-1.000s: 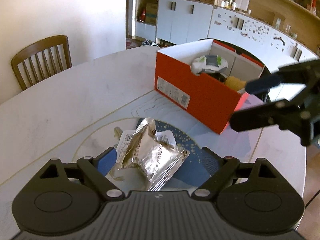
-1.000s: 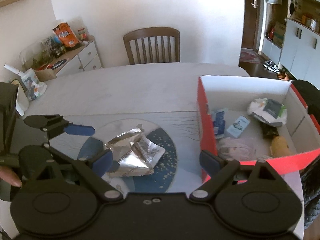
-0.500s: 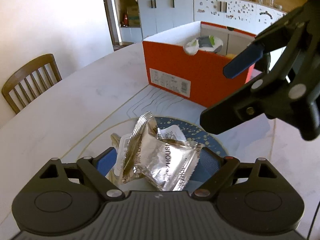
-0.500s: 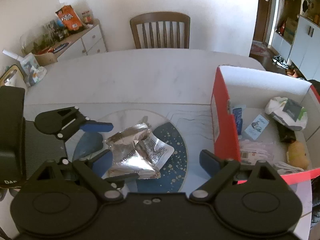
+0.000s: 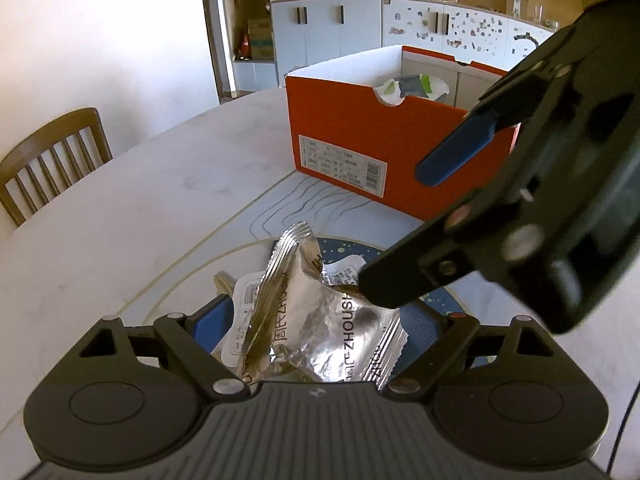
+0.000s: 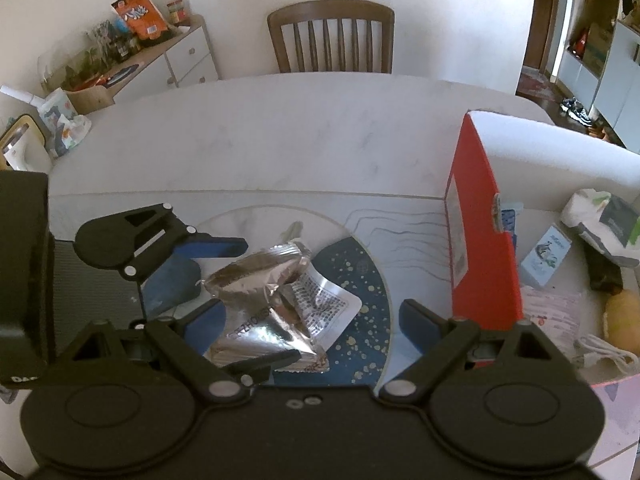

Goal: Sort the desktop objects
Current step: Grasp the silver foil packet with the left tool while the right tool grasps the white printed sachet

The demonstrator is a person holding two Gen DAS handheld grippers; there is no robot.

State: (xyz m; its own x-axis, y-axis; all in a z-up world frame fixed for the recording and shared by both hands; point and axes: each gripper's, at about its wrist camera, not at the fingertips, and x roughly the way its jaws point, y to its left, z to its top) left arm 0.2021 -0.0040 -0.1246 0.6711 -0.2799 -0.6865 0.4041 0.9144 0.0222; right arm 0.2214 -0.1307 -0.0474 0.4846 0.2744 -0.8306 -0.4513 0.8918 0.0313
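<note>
A: Left wrist view first. The left gripper has its fingers spread on either side of the crumpled foil packet, which lies on the desk over a white packet. Nothing is pinched yet, I think.

B: And the right gripper comes in from the right, fingers apart, its lower finger just over the foil. I'd let one gripper take it; two closing at once could tear or fling it.

A: The foil is springy, so close low on the flat sealed edge rather than the puffed middle. The orange box stands near, already holding things.

B: Right wrist view. The right gripper is wide open, the foil packet towards its left finger. The left gripper reaches in from the left, its fingers spread beside the packet.

A: The desk is pale marble with a dark blue speckled mat under the packets. A wooden chair stands behind, and a sideboard cluttered with snacks is at the left.
</note>
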